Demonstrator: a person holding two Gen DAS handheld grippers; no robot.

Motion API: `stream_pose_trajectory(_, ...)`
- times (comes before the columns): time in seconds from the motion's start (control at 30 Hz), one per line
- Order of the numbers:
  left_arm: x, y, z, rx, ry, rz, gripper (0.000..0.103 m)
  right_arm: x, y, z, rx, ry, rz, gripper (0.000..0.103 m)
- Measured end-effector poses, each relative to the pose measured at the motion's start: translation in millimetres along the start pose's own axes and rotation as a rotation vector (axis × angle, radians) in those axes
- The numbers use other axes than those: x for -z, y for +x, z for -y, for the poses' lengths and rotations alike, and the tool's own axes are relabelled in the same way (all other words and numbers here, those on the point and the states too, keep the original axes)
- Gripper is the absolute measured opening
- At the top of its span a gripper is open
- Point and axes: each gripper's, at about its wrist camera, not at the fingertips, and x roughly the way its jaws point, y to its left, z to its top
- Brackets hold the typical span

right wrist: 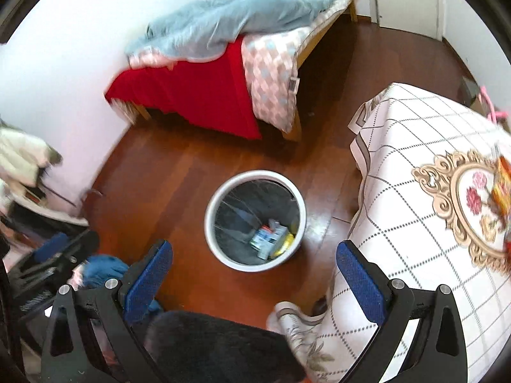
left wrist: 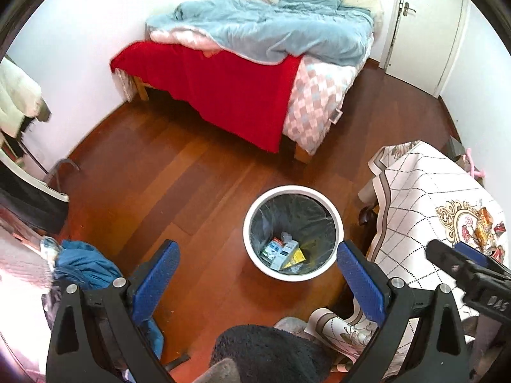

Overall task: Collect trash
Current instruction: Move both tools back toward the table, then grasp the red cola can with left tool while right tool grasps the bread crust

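Observation:
A white round bin (left wrist: 255, 249) (right wrist: 210, 242) with a dark liner stands on the wooden floor; several small packets (left wrist: 282, 252) (right wrist: 270, 237) lie at its bottom. My left gripper (left wrist: 258, 274) hangs open above the floor just in front of the bin, with nothing between its blue pads. My right gripper (right wrist: 254, 274) is open and empty too, held over the bin's near side. In the left wrist view the right gripper (left wrist: 460, 263) shows at the right, over the table. Orange and red wrappers (left wrist: 485, 226) (right wrist: 501, 185) lie on the cloth-covered table (left wrist: 415, 210) (right wrist: 399, 198).
A bed (left wrist: 255, 63) (right wrist: 223, 48) with red and light blue blankets stands against the far wall. A blue garment (left wrist: 83, 265) (right wrist: 102, 269) lies at the left. A dark fuzzy thing (left wrist: 271, 351) (right wrist: 217, 344) sits at the bottom edge. A white door (left wrist: 424, 22) is at the back right.

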Motion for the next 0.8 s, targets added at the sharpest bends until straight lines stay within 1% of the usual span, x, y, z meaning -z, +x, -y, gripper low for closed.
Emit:
stream_pose_trajectory(0.1, 3, -11, 21, -0.005, 0.024, 0.028, 0.101, 6, -25, 26, -0.011, 0.063, 0.011, 0.103)
stream_pose_trajectory(0.17, 6, -10, 46, 0.016, 0.047, 0.026, 0.101, 10, -40, 53, -0.009, 0.11, 0.019, 0.103)
stream_pose_trajectory(0.2, 8, -10, 55, 0.026, 0.052, 0.023, 0.101, 15, -50, 74, 0.019, 0.143, 0.025, 0.103)
stream_pose_trajectory(0.23, 11, -5, 74, 0.045, 0.07, 0.011, 0.101, 18, -56, 89, 0.038, 0.165, 0.027, 0.103)
stream_pose_trajectory(0.33, 19, 10, 121, 0.079, 0.118, -0.033, 0.101, 31, -79, 153, 0.136, 0.249, 0.022, 0.103)
stream_pose_trajectory(0.37, 25, 19, 146, 0.095, 0.141, -0.057, 0.101, 37, -87, 178, 0.175, 0.285, 0.02, 0.103)
stream_pose_trajectory(0.43, 32, 28, 181, 0.123, 0.176, -0.094, 0.101, 52, -106, 231, 0.255, 0.36, 0.026, 0.103)
stream_pose_trajectory(0.47, 38, 36, 209, 0.144, 0.204, -0.119, 0.101, 59, -115, 257, 0.294, 0.394, 0.025, 0.103)
stream_pose_trajectory(0.5, 42, 38, 224, 0.153, 0.221, -0.13, 0.101, 68, -124, 285, 0.336, 0.432, 0.026, 0.103)
stream_pose_trajectory(0.53, 48, 45, 252, 0.17, 0.252, -0.147, 0.101, 76, -130, 309, 0.375, 0.474, 0.025, 0.103)
stream_pose_trajectory(0.6, 58, 51, 287, 0.188, 0.292, -0.17, 0.101, 95, -141, 359, 0.424, 0.553, 0.021, 0.102)
stream_pose_trajectory(0.63, 65, 56, 312, 0.198, 0.321, -0.186, 0.101, 100, -143, 375, 0.447, 0.578, 0.019, 0.095)
stream_pose_trajectory(0.67, 70, 60, 329, 0.203, 0.343, -0.197, 0.101, 105, -144, 393, 0.463, 0.605, 0.011, 0.086)
stream_pose_trajectory(0.7, 75, 63, 345, 0.207, 0.363, -0.208, 0.101, 112, -143, 411, 0.464, 0.641, 0.003, 0.081)
stream_pose_trajectory(0.73, 80, 64, 358, 0.211, 0.376, -0.217, 0.101, 118, -141, 426, 0.446, 0.678, 0.0, 0.075)
stream_pose_trajectory(0.77, 85, 66, 376, 0.22, 0.396, -0.233, 0.101, 123, -140, 439, 0.43, 0.713, -0.003, 0.075)
stream_pose_trajectory(0.8, 88, 67, 384, 0.225, 0.406, -0.24, 0.101, 128, -138, 449, 0.407, 0.745, 0.001, 0.074)
